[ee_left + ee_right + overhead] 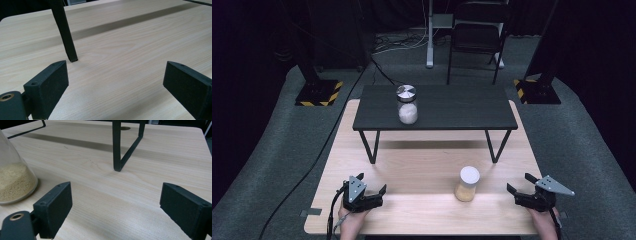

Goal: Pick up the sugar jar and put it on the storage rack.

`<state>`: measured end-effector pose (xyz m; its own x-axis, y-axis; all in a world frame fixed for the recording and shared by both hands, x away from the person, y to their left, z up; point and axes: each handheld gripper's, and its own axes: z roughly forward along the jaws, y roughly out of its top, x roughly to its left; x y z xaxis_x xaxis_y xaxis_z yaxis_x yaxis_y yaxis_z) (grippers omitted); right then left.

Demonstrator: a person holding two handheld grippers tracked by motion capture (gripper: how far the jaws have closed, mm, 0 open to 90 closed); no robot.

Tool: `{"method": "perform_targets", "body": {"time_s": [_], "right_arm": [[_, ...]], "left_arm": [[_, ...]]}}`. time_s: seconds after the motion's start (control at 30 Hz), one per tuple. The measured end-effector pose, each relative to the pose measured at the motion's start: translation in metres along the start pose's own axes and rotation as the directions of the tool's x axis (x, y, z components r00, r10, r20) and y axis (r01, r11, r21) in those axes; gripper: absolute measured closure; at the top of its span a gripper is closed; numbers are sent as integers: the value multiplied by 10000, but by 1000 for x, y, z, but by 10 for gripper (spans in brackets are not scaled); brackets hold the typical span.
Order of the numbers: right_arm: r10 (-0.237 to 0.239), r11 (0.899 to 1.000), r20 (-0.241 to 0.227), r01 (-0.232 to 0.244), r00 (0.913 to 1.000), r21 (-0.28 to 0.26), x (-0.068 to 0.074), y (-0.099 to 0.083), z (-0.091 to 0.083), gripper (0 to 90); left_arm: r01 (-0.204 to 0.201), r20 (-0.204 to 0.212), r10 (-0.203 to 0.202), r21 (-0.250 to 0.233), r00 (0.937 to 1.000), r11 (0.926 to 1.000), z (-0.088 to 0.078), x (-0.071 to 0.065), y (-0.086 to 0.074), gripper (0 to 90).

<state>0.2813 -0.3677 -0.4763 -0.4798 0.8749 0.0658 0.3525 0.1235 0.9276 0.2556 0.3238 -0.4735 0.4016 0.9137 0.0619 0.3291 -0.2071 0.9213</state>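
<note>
The near jar (467, 184) stands upright on the light table (422, 210), between the two grippers and closer to the right one. It has a white lid and yellow grain filling roughly its lower half. In the right gripper view its clear wall (15, 170) sits just beside the near jaw, not touching it. The right gripper (524, 184) rests low with its jaws spread wide and nothing between them. The left gripper (368, 189) likewise stands wide apart and empty, facing bare wood and a leg of the black shelf (434, 107).

The jar looks like glass or hard clear plastic: stiff, smooth, likely slippery, and breakable if dropped or knocked over. The grain puts the weight low, so it should stay steady when lifted. The best hold is probably across the body, squarely on opposite sides below the lid, as the wall appears to taper and pads could slide upward

A second jar (406, 104), with a metal lid and white contents, stands on the shelf
</note>
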Motion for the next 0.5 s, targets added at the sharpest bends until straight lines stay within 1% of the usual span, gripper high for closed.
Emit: {"method": "perform_targets", "body": {"time_s": [0.23,0.5], "right_arm": [[-8,10000,-9,8,10000,-4,0,0,0,96],[-22,10000,-19,22,10000,-2,0,0,0,96]], "left_arm": [[85,9,-85,58,10000,9999,1,1,1,58],[44,-11,-44,101,10000,9999,1,0,2,57]]}}
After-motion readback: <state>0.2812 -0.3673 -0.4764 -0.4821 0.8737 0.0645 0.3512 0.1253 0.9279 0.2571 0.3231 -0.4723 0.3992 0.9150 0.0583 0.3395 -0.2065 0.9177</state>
